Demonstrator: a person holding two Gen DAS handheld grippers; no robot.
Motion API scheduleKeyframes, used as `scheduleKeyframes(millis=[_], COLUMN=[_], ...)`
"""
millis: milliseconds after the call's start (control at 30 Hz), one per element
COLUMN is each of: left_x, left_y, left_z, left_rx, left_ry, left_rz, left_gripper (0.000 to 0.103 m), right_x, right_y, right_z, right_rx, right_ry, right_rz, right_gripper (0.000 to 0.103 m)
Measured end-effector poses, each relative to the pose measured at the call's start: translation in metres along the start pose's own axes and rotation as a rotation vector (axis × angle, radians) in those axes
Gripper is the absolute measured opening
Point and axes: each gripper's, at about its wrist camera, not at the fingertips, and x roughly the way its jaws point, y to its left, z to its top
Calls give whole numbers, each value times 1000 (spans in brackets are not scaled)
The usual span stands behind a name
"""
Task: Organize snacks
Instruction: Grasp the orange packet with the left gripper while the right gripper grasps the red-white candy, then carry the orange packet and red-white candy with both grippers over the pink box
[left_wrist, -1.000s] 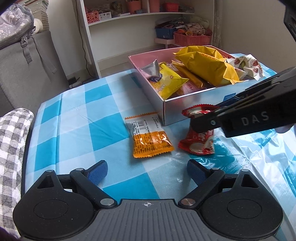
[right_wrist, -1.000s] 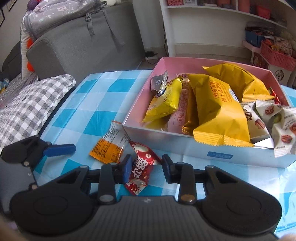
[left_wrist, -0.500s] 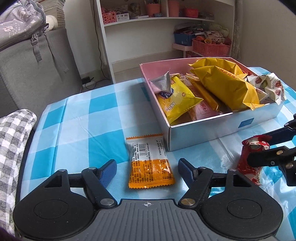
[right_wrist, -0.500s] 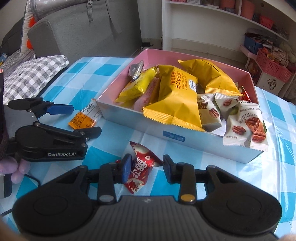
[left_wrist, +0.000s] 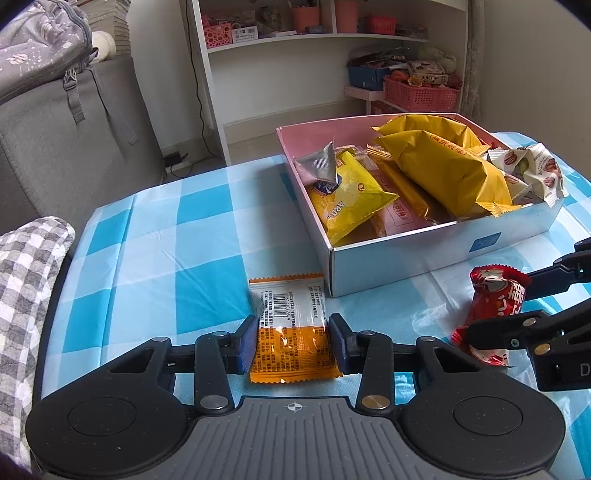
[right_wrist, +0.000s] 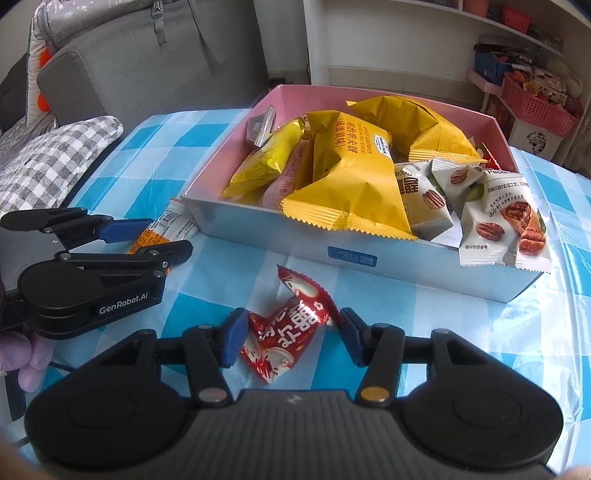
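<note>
Two loose snacks lie on the checked tablecloth (left_wrist: 155, 236) in front of the box (left_wrist: 443, 254), which is already heaped with packets. The left gripper (left_wrist: 291, 341) is closing on the orange packet (left_wrist: 291, 328), its pads at the packet's edges. The right gripper (right_wrist: 290, 338) is opening around the red packet (right_wrist: 291, 332); the left pad seems to touch the wrapper, though crinkled foil hides the contact. Risks: the flat orange packet may buckle or slide out from a grip on its thin edges; the red packet, if released here, stays outside the box; the two grippers are near each other and could collide; packets overhanging the box front could spill.
</note>
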Motion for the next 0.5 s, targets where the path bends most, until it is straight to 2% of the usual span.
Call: scheduleKeyframes(millis=[200,500], left_x=[-9,-24], left_y=[3,8], left_z=[-4,-3], left_rx=[-8,-53], left_ry=[16,0], left_rz=[-11,-37], left_gripper=[38,38], right_x=[-3,-18], right_y=[6,4], right_z=[-2,-2], right_rx=[-27,-36], right_ry=[-5,-29], right_rz=[2,22], right_gripper=[38,36])
